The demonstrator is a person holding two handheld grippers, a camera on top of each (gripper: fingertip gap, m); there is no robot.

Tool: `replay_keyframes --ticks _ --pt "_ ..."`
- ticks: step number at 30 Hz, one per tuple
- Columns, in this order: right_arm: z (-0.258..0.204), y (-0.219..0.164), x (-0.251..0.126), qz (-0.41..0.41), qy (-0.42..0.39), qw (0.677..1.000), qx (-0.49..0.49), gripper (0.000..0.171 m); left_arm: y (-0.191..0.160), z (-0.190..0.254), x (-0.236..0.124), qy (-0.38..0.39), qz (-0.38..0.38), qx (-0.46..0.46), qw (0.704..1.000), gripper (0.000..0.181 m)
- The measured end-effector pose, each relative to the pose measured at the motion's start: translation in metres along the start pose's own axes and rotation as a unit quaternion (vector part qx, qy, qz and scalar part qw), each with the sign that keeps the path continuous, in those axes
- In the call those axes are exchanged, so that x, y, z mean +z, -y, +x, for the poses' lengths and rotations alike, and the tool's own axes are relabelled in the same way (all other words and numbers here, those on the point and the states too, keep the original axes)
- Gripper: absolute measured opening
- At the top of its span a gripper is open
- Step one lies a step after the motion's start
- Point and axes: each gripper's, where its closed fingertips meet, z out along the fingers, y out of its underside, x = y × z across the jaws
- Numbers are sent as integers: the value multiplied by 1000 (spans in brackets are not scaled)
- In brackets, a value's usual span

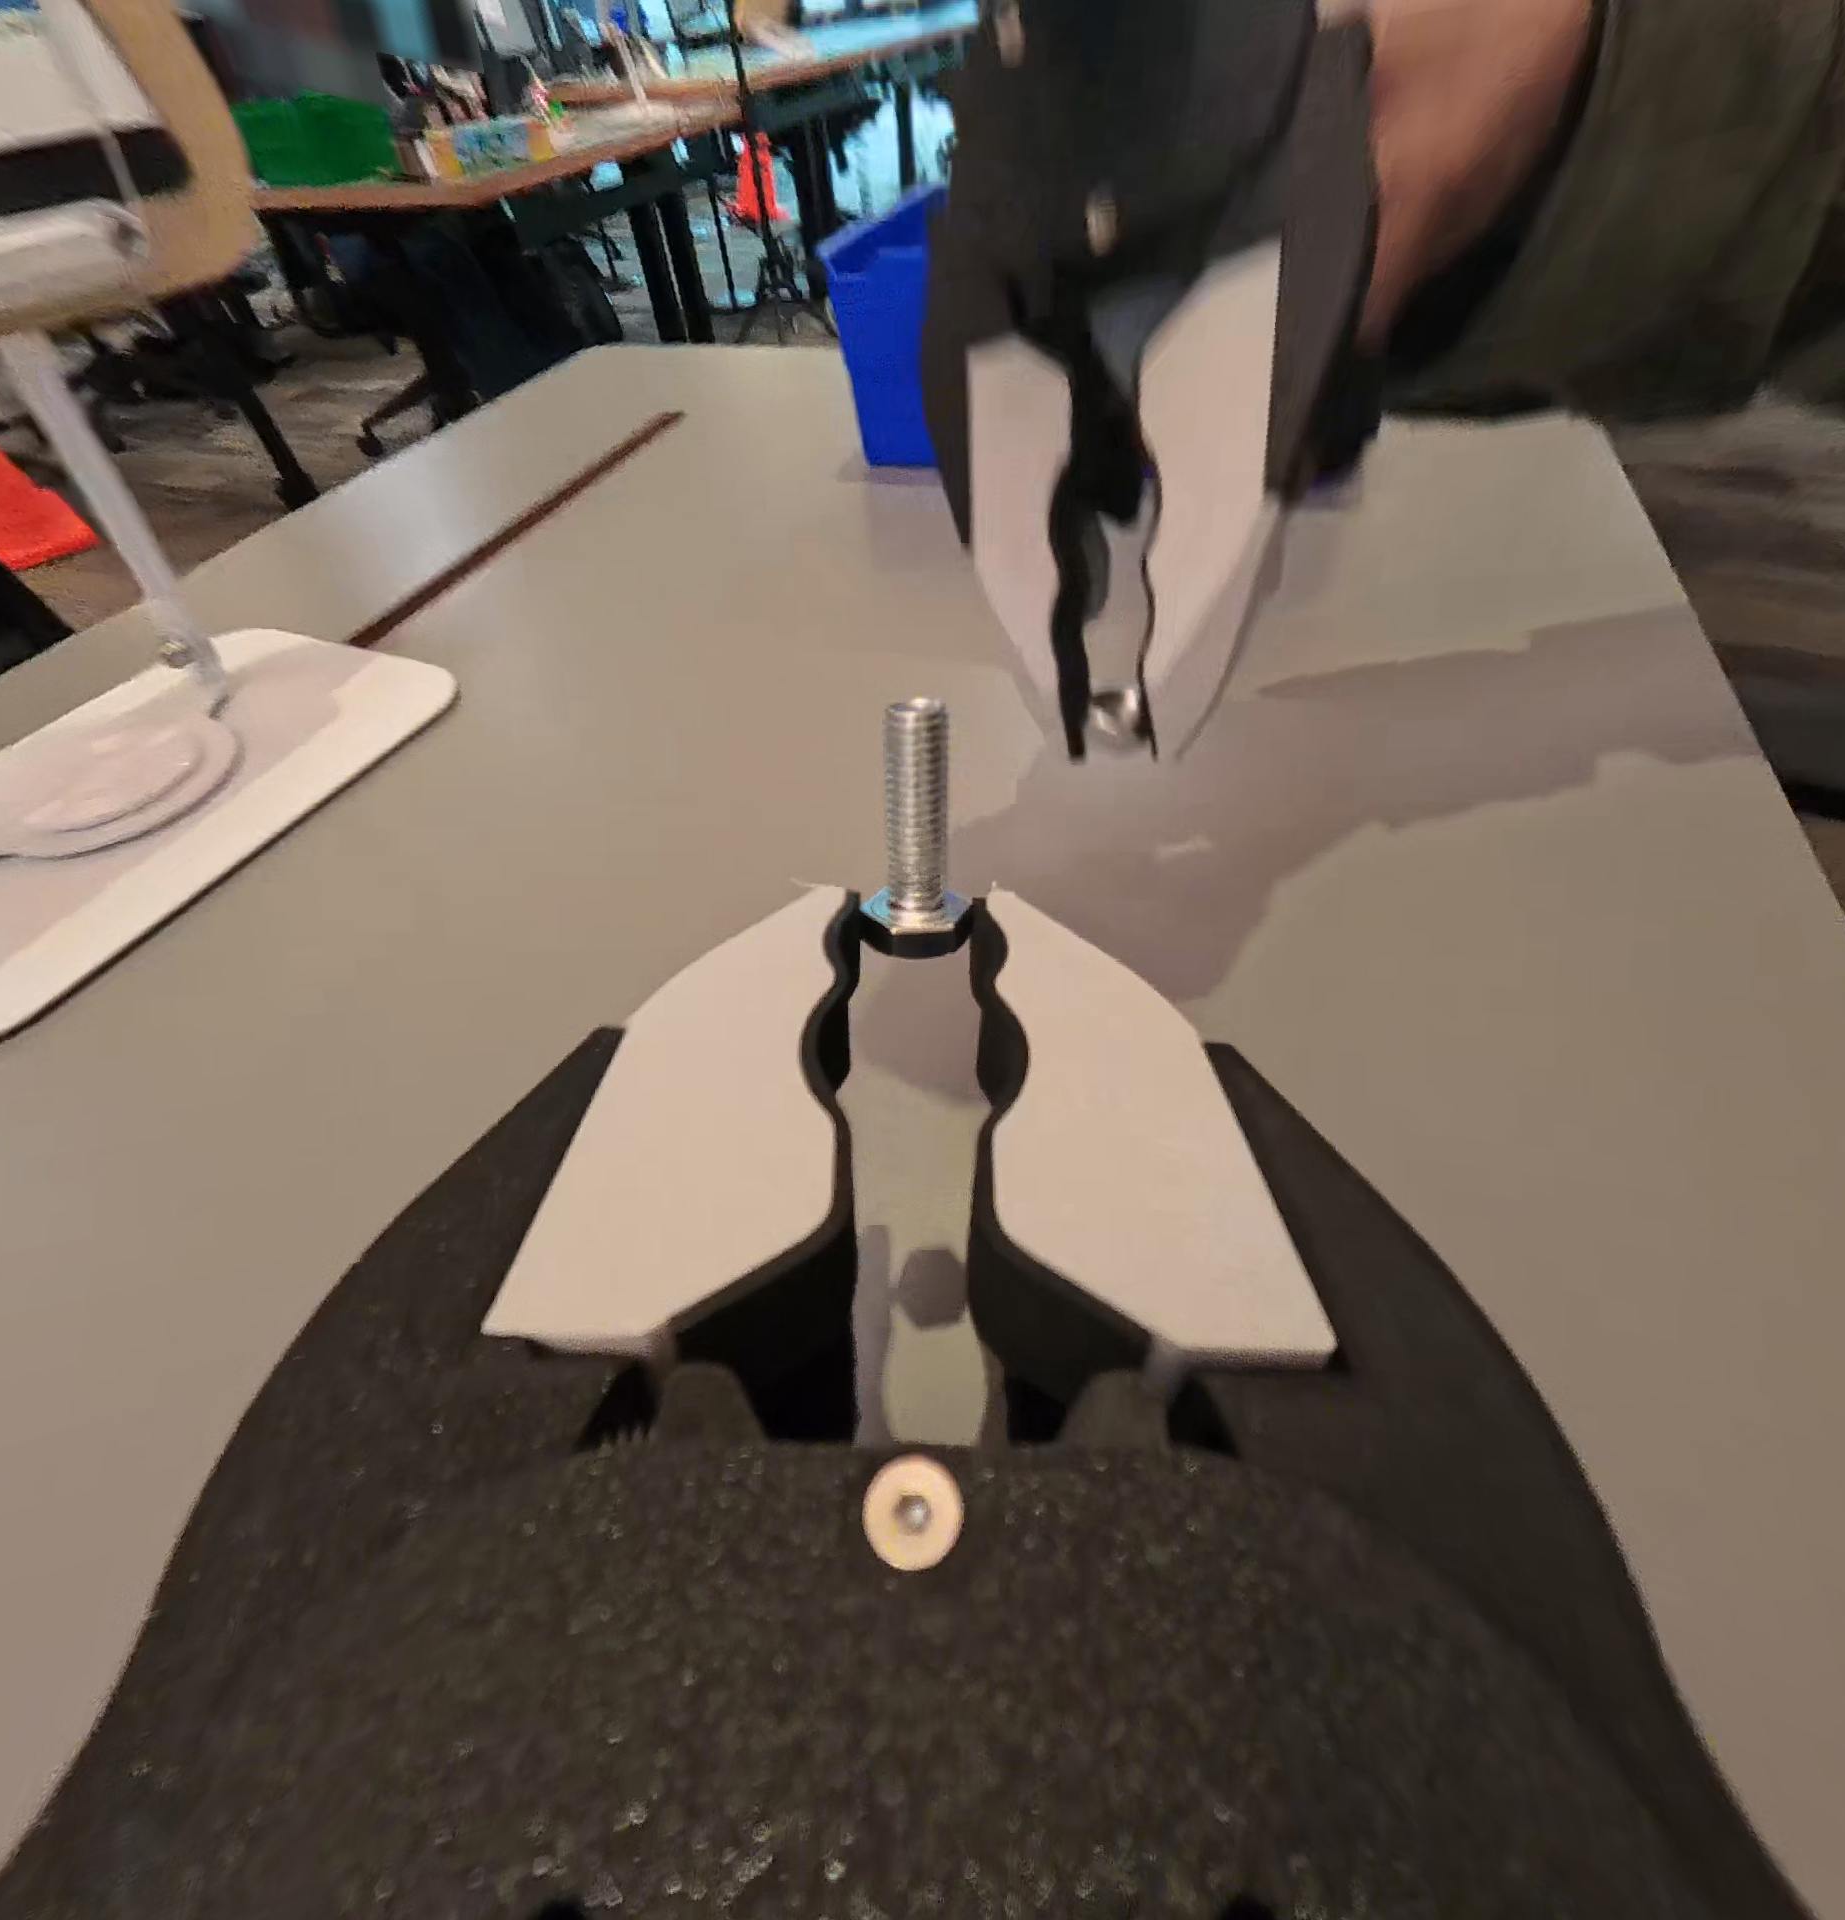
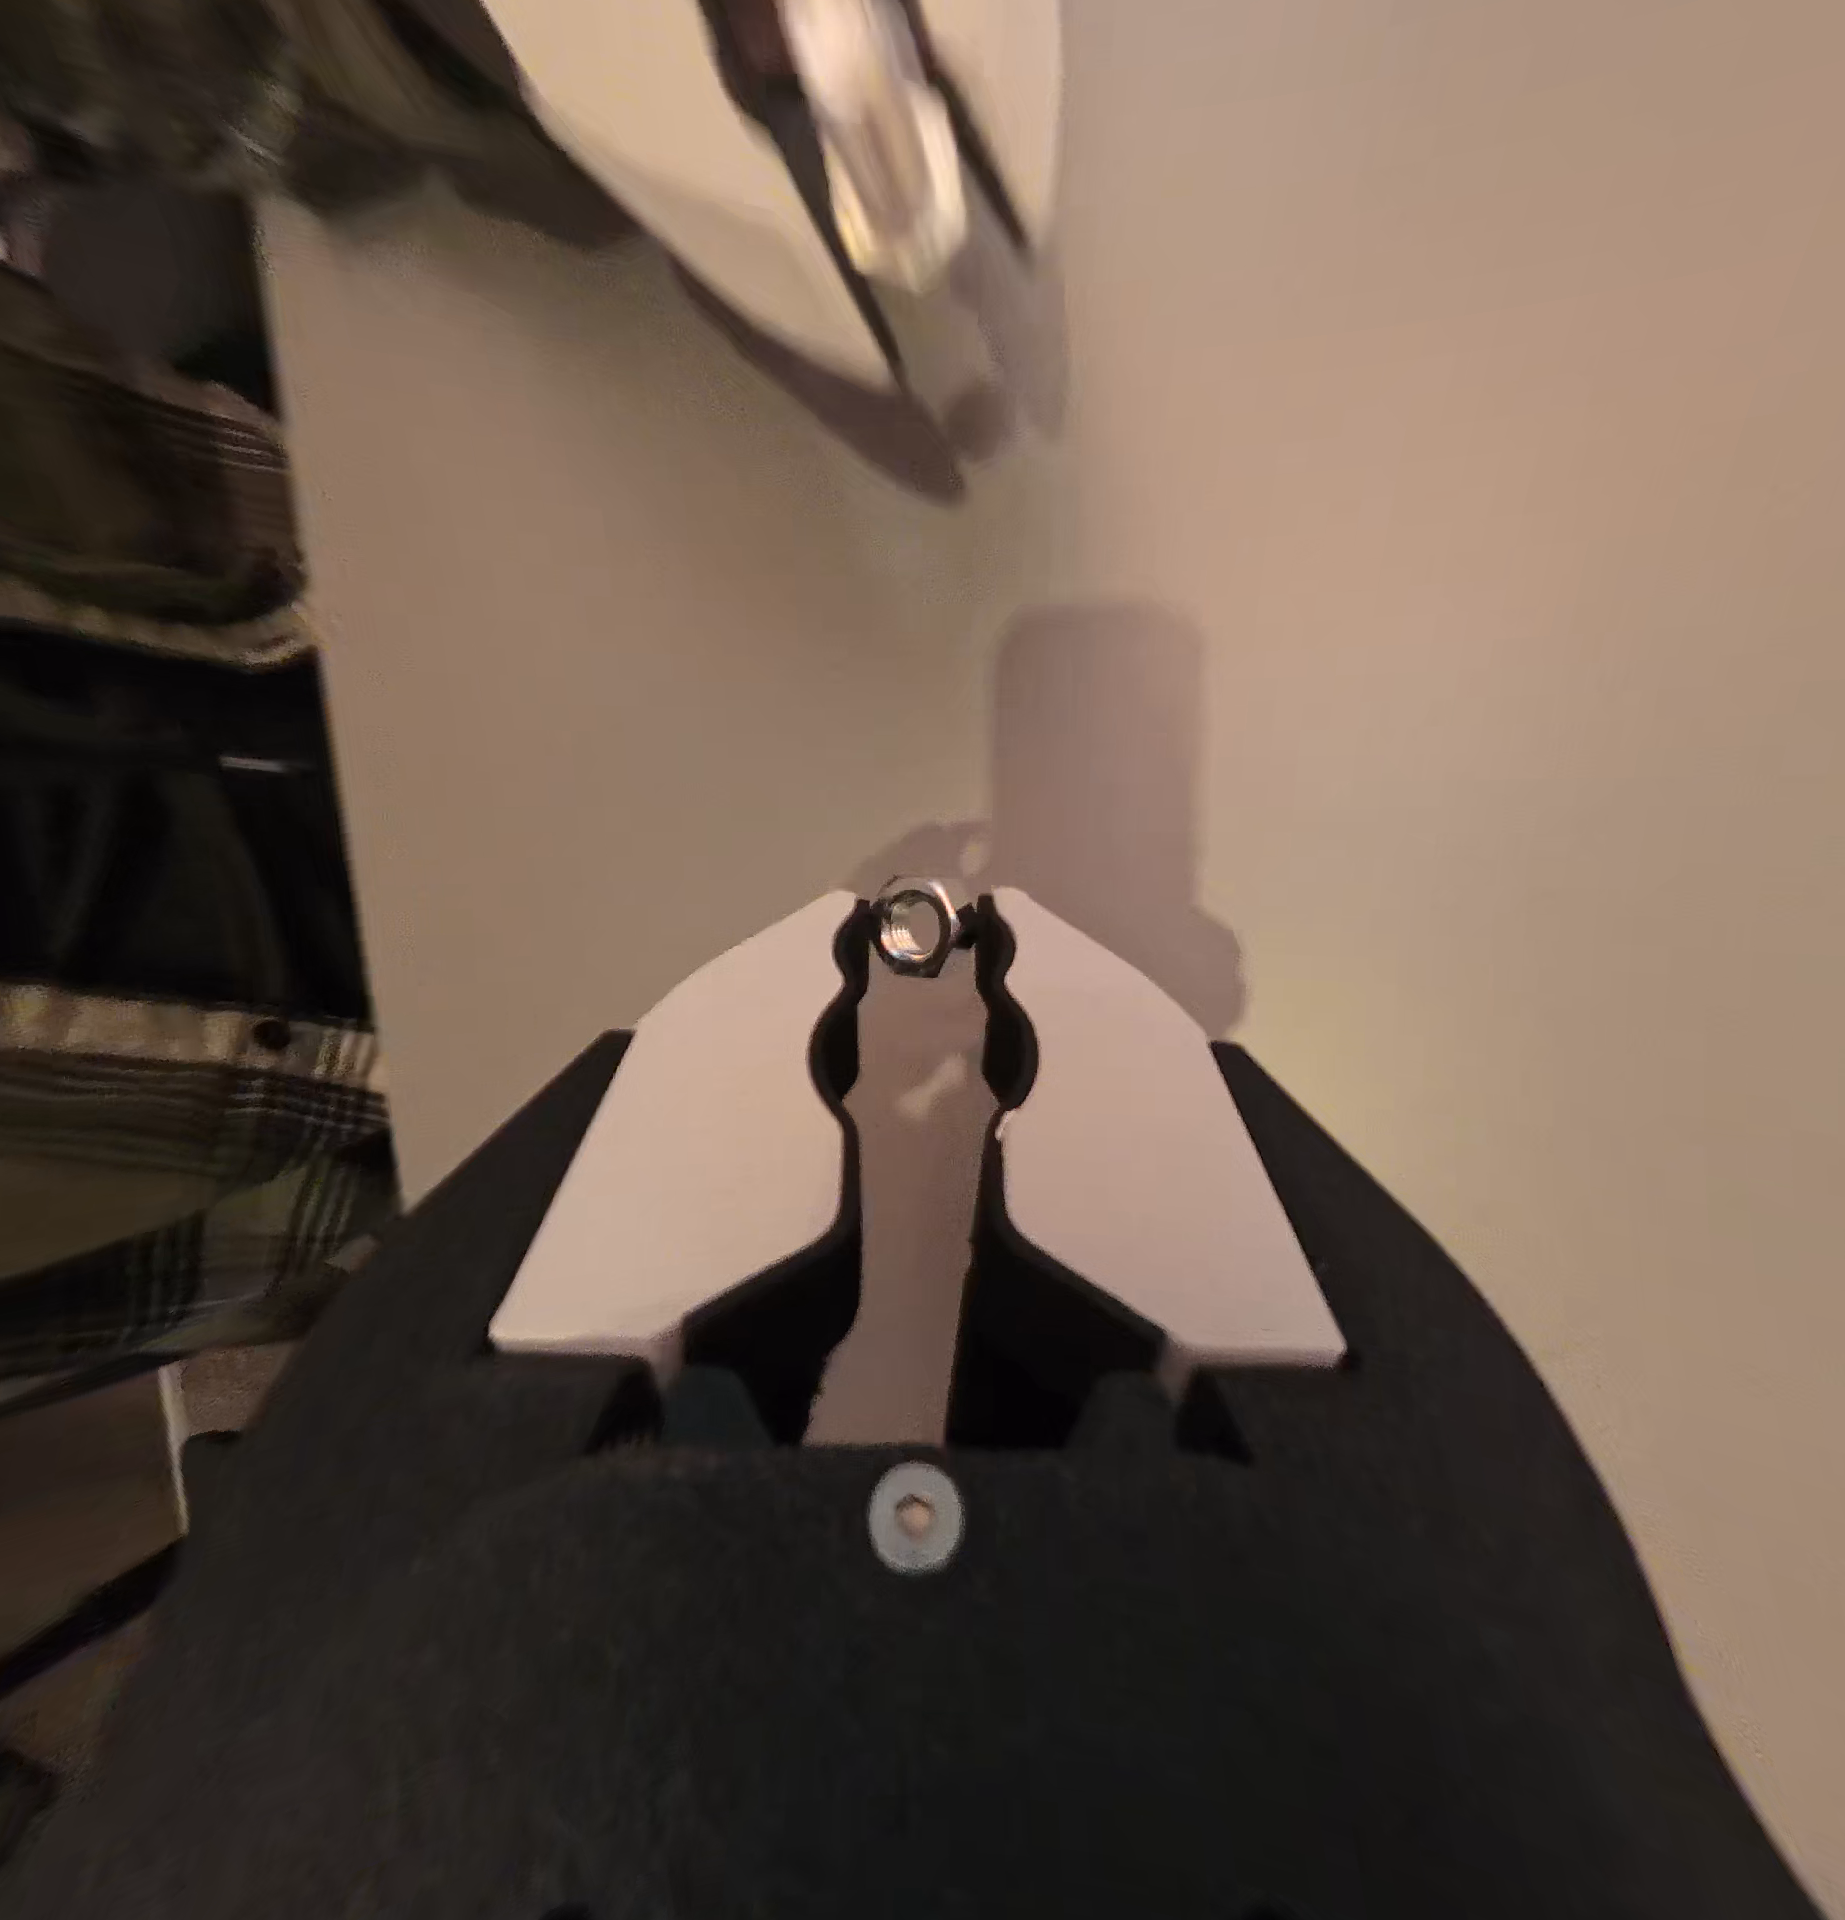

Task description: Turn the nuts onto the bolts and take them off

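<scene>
My left gripper (image 1: 910, 925) is shut on the hex head of a silver bolt (image 1: 916, 800), which stands upright with its threaded shaft pointing up above the grey table (image 1: 606, 727). My right gripper (image 2: 913, 920) is shut on a small silver nut (image 2: 905, 933), held between its fingertips with the threaded hole facing the camera. In the left wrist view the right gripper (image 1: 1115, 727) hangs point-down to the upper right of the bolt, the nut (image 1: 1117, 713) at its tips, apart from the bolt. In the right wrist view the left gripper with the bolt (image 2: 887, 177) is a blur at the top.
A white lamp base (image 1: 201, 790) lies on the table at the left. A blue bin (image 1: 882, 332) stands at the far edge. A person's sleeve (image 1: 1676, 208) fills the upper right. Plaid clothing (image 2: 118, 1091) shows beside the table's left edge in the right wrist view. Some 9 cm of space lies between my two pairs of fingers.
</scene>
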Motion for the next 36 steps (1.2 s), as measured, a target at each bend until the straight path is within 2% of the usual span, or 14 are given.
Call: replay_keyframes --ticks 8,10,25,36 --pt "33 -30 37 -28 -57 998 7 19 21 -17 -18 9 100 -26 995 20" --pt "36 -27 37 -8 -63 998 2 19 22 -16 -18 5 114 -31 993 20" --pt "43 -27 39 57 -121 986 -96 20 13 -17 -9 16 106 -17 994 20" --pt "50 -23 36 100 -153 975 -128 37 15 -17 -8 20 110 -10 994 20"
